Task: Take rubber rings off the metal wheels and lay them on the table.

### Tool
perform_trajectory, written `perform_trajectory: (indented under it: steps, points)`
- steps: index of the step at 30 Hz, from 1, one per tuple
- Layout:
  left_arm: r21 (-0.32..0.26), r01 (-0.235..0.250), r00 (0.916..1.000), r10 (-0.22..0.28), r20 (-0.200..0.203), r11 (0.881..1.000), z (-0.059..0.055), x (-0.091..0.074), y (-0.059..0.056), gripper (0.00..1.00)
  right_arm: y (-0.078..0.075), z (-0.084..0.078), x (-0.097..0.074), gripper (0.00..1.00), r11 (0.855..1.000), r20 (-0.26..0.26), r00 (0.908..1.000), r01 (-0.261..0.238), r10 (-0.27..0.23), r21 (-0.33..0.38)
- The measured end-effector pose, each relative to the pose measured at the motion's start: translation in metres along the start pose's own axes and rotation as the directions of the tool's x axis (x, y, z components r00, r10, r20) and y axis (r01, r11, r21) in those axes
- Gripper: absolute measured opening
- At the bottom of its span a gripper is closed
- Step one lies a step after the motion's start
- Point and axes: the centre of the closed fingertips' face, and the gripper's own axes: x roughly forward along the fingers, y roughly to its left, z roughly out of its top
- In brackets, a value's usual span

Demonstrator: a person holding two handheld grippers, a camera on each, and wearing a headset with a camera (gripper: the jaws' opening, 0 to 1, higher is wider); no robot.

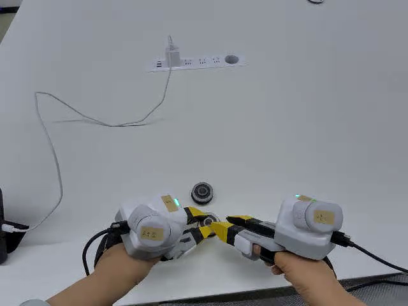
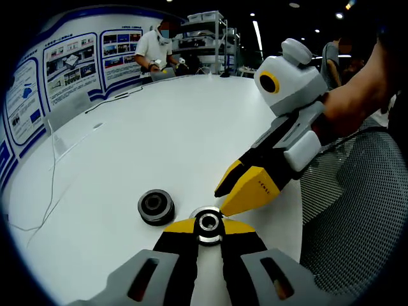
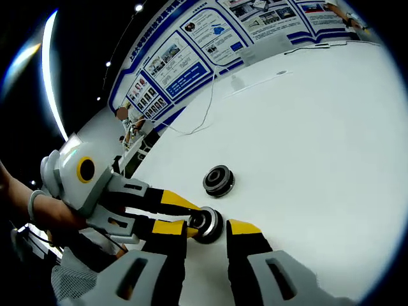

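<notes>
A small metal wheel [image 1: 209, 222] hangs just above the table's near edge, between the two grippers. My left gripper [image 1: 203, 224] is shut on this wheel [image 2: 208, 224], whose hub faces its camera. From the right, my right gripper [image 1: 227, 225] points its yellow tips at the wheel. In its own view, the right gripper [image 3: 207, 228] stands open with the wheel [image 3: 204, 224] in the gap between its jaws. I cannot tell whether they touch it. A second wheel [image 1: 202, 192], with a black rubber ring around it, lies flat on the table just beyond.
The white table [image 1: 287, 127] stretches far ahead. A power strip [image 1: 191, 62] with a white charger lies at the back, and its cable [image 1: 57, 166] loops down the left side. A dark object [image 1: 3, 229] stands at the left edge. A mesh chair [image 2: 357, 210] is behind the right gripper.
</notes>
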Motion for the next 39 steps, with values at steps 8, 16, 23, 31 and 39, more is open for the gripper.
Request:
perform_trajectory:
  steps: [8,16,23,31,39]
  points:
    - [-0.001,0.001,1.0,-0.001,0.004,1.0,0.0,0.0,0.0,0.13,-0.005,-0.004,0.004,0.24,0.996,-0.011,0.9999,0.008,-0.007,0.091]
    - [-0.002,0.001,1.0,-0.001,0.006,1.0,0.0,-0.001,0.0,0.13,-0.005,-0.007,0.006,0.24,0.987,-0.028,0.9996,0.004,0.0,0.162]
    - [0.0,0.003,1.0,-0.003,0.008,1.0,0.0,-0.001,0.0,0.13,-0.004,-0.008,0.008,0.24,0.977,-0.054,0.9985,0.006,0.006,0.212]
    - [0.001,0.005,0.9999,-0.005,0.01,1.0,0.0,-0.001,0.0,0.13,-0.002,-0.009,0.011,0.24,0.963,-0.062,0.9977,-0.011,0.029,0.271]
    - [-0.001,0.005,0.9999,-0.005,0.012,1.0,-0.001,-0.001,0.001,0.13,0.0,-0.008,0.011,0.24,0.955,-0.053,0.9974,-0.031,0.049,0.295]
